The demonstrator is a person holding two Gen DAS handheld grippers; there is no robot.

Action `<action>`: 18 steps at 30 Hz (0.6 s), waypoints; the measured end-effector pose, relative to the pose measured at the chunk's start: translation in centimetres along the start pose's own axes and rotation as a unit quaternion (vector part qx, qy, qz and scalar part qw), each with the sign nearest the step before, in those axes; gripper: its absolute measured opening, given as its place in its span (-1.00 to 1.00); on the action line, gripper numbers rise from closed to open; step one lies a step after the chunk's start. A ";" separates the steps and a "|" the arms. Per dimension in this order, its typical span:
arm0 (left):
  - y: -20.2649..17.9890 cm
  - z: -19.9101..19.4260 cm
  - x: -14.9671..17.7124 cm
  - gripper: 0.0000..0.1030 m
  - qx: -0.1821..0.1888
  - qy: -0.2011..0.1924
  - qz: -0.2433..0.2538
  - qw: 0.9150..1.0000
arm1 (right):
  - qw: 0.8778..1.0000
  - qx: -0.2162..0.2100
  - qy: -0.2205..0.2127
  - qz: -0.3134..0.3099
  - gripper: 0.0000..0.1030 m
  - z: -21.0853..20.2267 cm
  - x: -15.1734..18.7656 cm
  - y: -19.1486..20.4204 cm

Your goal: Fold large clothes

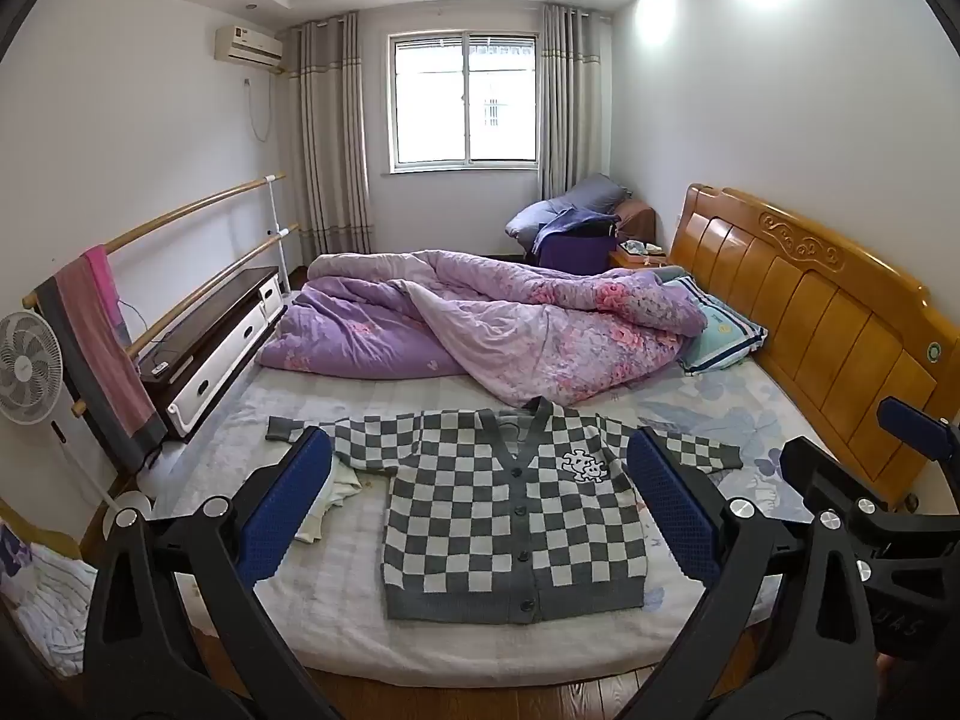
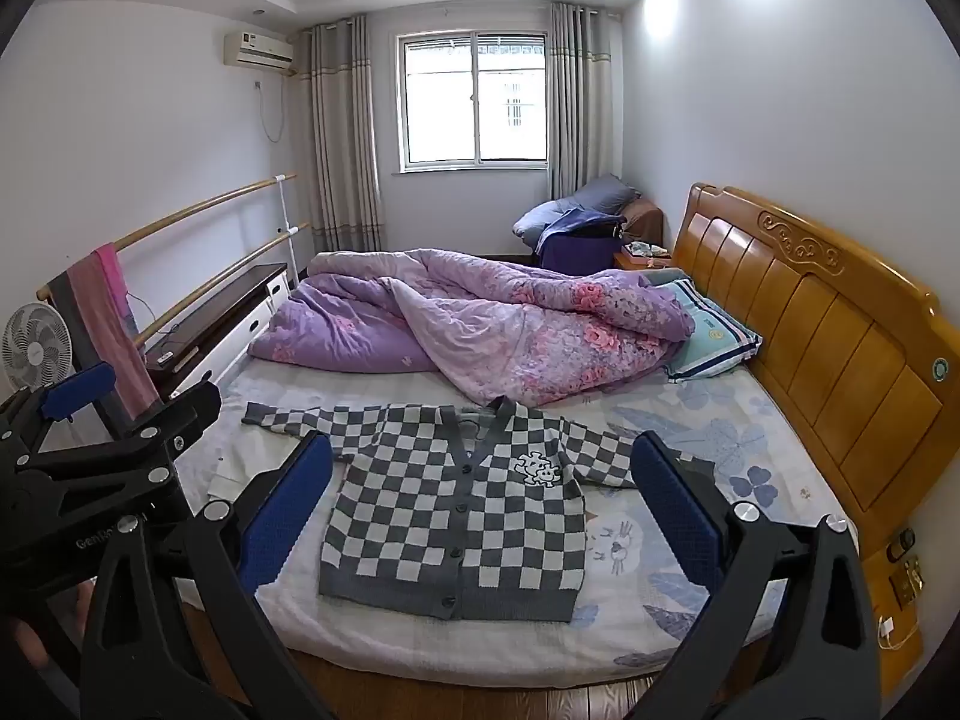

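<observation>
Already flat ahead of both wide, empty claws, the grey-and-white checked knit cardigan (image 1: 516,516) lies buttoned on the bed's pale printed sheet (image 1: 708,414), sleeves spread. I judge that the left claw (image 1: 480,510) could bunch the sheet with the knit; the right claw (image 2: 480,510) could snag the crumpled purple floral quilt (image 2: 480,324) touching the collar beyond.

Checkered cardigan (image 2: 456,516) flat on bed (image 2: 420,642); right gripper (image 2: 480,498) jaws wide, empty.

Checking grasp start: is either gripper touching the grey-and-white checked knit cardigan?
Apart. Both wrist views show open jaws held above the flat cardigan, nothing between them.
</observation>
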State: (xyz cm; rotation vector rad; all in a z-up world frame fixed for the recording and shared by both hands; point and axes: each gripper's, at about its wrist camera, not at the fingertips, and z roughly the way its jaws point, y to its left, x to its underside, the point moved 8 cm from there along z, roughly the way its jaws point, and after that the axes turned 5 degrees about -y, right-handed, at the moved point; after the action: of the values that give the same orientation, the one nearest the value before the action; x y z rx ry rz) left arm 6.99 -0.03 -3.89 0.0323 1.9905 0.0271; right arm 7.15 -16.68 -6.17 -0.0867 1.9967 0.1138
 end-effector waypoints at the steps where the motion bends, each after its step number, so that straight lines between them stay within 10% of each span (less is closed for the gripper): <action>1: 0.0 0.0 0.0 0.91 -0.001 0.000 0.000 1.000 | 1.000 0.000 0.000 0.000 0.86 0.0 0.0 0.0; 18: -0.1 0.8 -0.3 0.91 0.002 0.001 0.000 1.000 | 1.000 0.001 0.001 0.000 0.86 0.3 -0.2 -0.1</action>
State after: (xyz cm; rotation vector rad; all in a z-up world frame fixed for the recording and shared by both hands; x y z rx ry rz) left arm 7.80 -0.11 -3.96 0.0342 1.9934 0.0228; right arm 7.54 -16.70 -6.15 -0.0863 1.9983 0.1110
